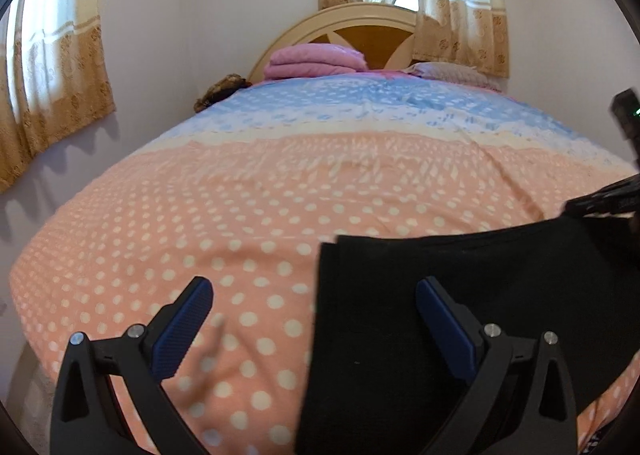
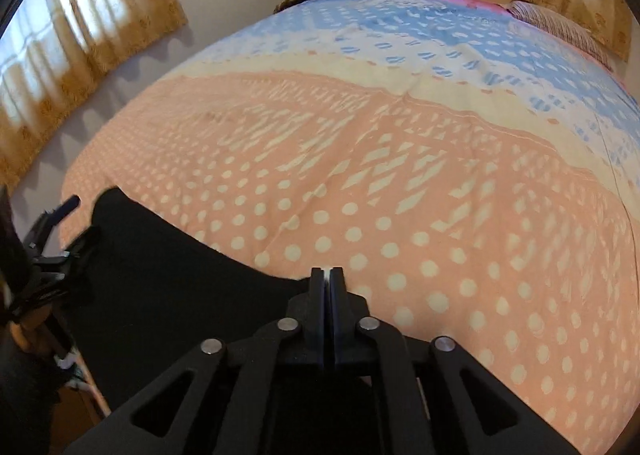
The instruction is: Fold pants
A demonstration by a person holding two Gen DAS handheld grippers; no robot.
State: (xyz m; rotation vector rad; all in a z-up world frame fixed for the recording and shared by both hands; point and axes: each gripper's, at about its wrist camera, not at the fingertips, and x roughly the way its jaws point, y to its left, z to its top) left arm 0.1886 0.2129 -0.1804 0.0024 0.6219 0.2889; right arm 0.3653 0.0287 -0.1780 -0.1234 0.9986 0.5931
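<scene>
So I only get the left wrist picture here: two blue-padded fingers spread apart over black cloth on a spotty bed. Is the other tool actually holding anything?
Observer: The right gripper has its jaws together at the far edge of the black fabric pants; it looks pinched, though the cloth between them is hard to see.
Visitor: And mine?
Observer: The right view shows the left gripper at the pants' opposite end, open.
Visitor: Anything beyond the pants?
Observer: To their right, only the pink polka-dot bedspread shows.

Black pants (image 1: pixel 440 335) cut off at btm edge (both views); extent unclear.
</scene>
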